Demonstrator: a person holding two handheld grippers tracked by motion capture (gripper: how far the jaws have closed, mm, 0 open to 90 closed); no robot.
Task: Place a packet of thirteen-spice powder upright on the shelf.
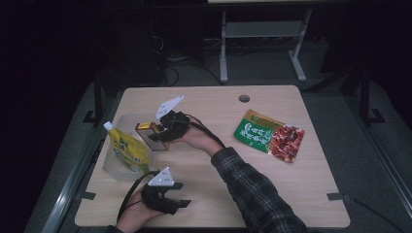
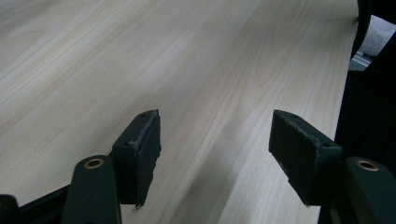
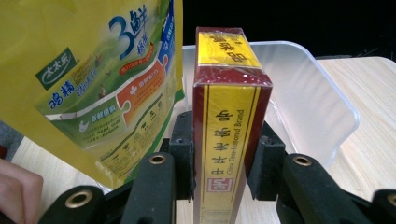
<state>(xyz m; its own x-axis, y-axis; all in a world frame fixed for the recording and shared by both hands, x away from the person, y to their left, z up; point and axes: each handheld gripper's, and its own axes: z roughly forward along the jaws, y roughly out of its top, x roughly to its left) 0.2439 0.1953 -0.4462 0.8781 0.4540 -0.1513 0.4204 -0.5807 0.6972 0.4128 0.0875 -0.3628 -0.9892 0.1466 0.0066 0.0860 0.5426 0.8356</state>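
Observation:
My right gripper [image 1: 158,135] [image 3: 224,161] is shut on a dark red and yellow box [image 3: 226,116] [image 1: 148,131], its pads pressing both long sides. It holds the box over the clear plastic bin [image 3: 317,107] [image 1: 127,121] at the table's left. A yellow spouted pouch [image 1: 127,150] [image 3: 93,70] stands in that bin, right beside the box. My left gripper [image 1: 180,204] [image 2: 215,154] rests near the table's front edge, open, with bare wood between its jaws.
A green and red snack bag [image 1: 269,136] lies flat on the right half of the light wooden table [image 1: 214,194]. A round cable hole [image 1: 244,98] sits near the far edge. Metal frame legs stand on the floor behind.

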